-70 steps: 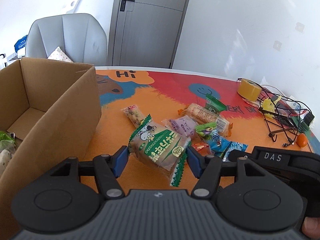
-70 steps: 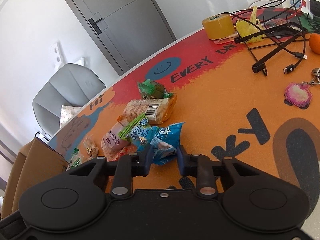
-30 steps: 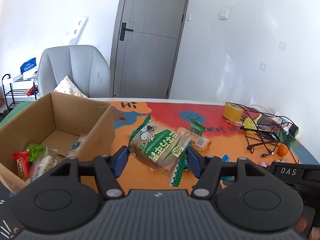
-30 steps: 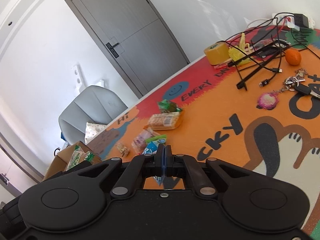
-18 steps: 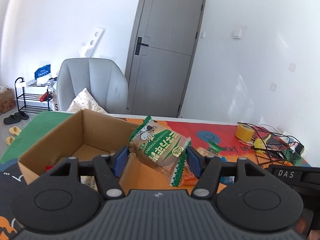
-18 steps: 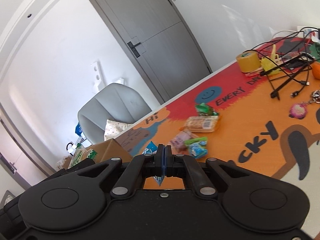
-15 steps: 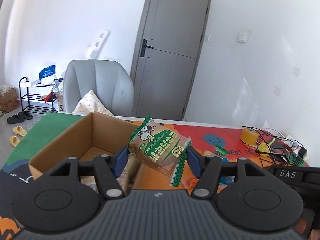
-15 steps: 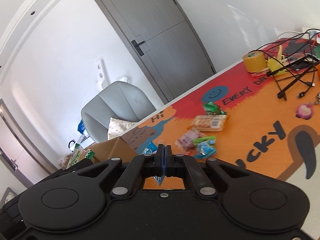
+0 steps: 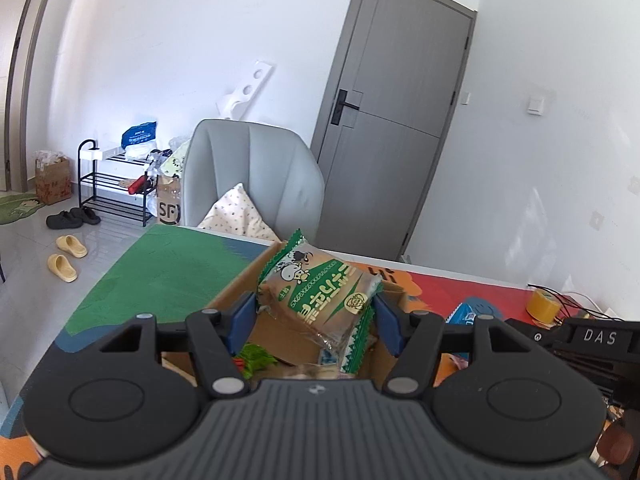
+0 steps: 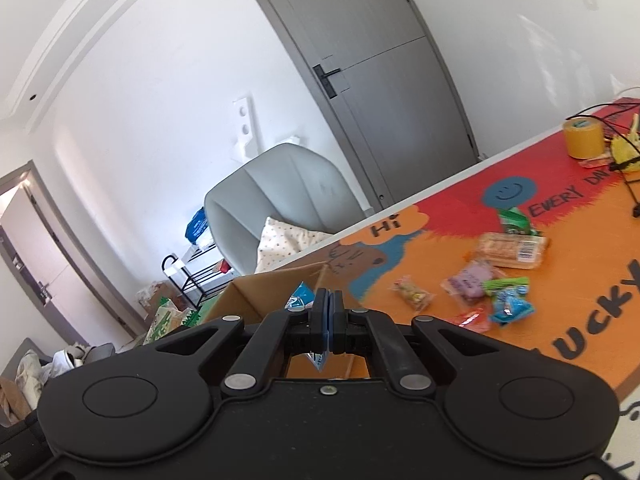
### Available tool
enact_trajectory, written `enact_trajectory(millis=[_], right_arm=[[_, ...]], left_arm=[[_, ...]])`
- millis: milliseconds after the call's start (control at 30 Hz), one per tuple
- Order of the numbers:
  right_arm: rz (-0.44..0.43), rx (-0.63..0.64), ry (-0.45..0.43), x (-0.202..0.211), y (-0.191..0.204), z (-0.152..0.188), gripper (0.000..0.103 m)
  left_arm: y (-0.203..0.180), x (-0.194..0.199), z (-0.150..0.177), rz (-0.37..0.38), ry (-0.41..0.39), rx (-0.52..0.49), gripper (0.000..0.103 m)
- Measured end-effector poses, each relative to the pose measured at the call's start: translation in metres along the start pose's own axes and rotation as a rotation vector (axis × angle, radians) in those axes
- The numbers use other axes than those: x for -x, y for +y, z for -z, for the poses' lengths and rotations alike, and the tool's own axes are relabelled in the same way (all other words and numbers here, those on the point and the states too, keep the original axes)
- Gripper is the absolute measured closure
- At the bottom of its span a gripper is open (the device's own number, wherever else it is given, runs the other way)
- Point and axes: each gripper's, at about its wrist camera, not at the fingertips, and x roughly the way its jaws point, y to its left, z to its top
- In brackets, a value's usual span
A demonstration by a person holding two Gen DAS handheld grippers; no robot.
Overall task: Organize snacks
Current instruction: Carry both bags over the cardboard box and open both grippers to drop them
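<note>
My left gripper (image 9: 316, 316) is shut on a green-and-brown snack bag (image 9: 320, 292), held in the air over the open cardboard box (image 9: 236, 292). Inside the box lie a green packet (image 9: 256, 360) and other snacks, mostly hidden by the gripper. My right gripper (image 10: 329, 312) is shut on a thin blue snack packet (image 10: 300, 300), whose edges stick out above and below the pads. It hangs near the box (image 10: 264, 292). Several loose snacks (image 10: 480, 284) lie on the orange table mat to the right.
A grey chair (image 9: 256, 176) with a spotted cushion stands behind the table. A roll of yellow tape (image 10: 582, 138) and black cables (image 10: 624, 160) sit at the far right of the table. A grey door (image 9: 396, 120), a shoe rack (image 9: 116, 184) and slippers lie beyond.
Both grippers have swung left and risen, carrying their packets from above the snack pile to over the cardboard box. Each grip stays as it was.
</note>
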Motion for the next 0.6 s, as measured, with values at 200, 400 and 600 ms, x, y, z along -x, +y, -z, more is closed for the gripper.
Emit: enact_trajectory(millis=[200,400,600], right_arm=[[-0.016,0.035,0.030,-0.024,0.024,0.002,0.101],[-0.021,0.047,0.063,-0.046,0.037,0.004,0.101],[-0.053,0.060,0.115,-0.067,0.048,0.007,0.096]], left_arm=[[0.021,-0.012,-0.006,-0.015,0.013,0.030,0.041],[0.032,-0.026,-0.008,-0.013,0.032,0.043,0.041],[0.038,-0.038,-0.009,-0.006,0.051,0.052,0.041]])
